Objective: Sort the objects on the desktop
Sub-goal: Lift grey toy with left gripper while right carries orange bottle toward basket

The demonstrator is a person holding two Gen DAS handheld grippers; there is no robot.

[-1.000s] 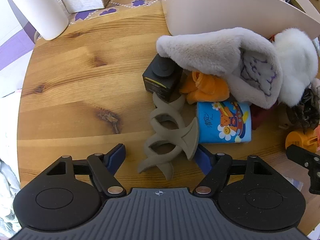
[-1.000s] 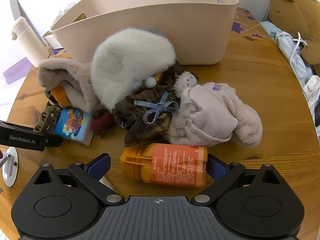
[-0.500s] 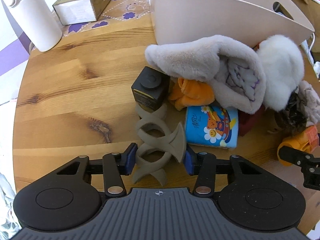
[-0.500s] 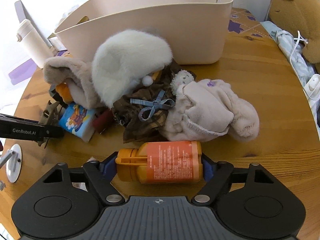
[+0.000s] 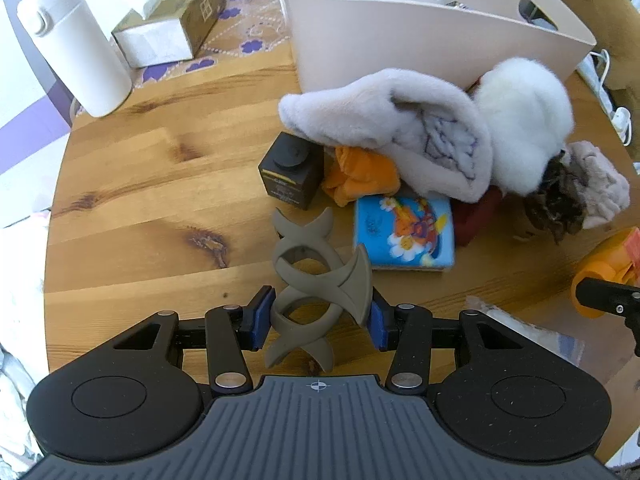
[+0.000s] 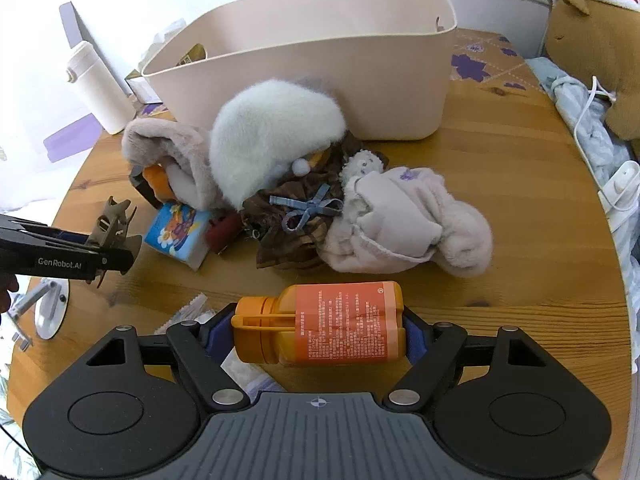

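Observation:
My left gripper point(image 5: 318, 318) is shut on a grey-brown twisted hair claw clip point(image 5: 316, 284) and holds it above the wooden table point(image 5: 140, 208); the clip also shows in the right wrist view point(image 6: 114, 220). My right gripper point(image 6: 316, 334) is shut on an orange bottle point(image 6: 320, 330), lying sideways between the pads and lifted off the table. A beige storage bin point(image 6: 320, 64) stands at the back. Before it lies a pile: a fluffy white hat point(image 6: 272, 132), a grey plush cloth point(image 5: 400, 120), a blue cartoon pack point(image 5: 406, 232), a black box point(image 5: 290, 172).
A white flask point(image 5: 76, 44) and a tissue box point(image 5: 172, 20) stand at the back left. A pink-white plush garment point(image 6: 404, 220) and brown cloth with a blue bow point(image 6: 300, 216) lie mid-table. A white cable and charger point(image 6: 616, 184) hang at the right edge.
Both grippers have closed, the left on the hair clip and the right on the orange bottle. Both have risen, lifting their objects off the table.

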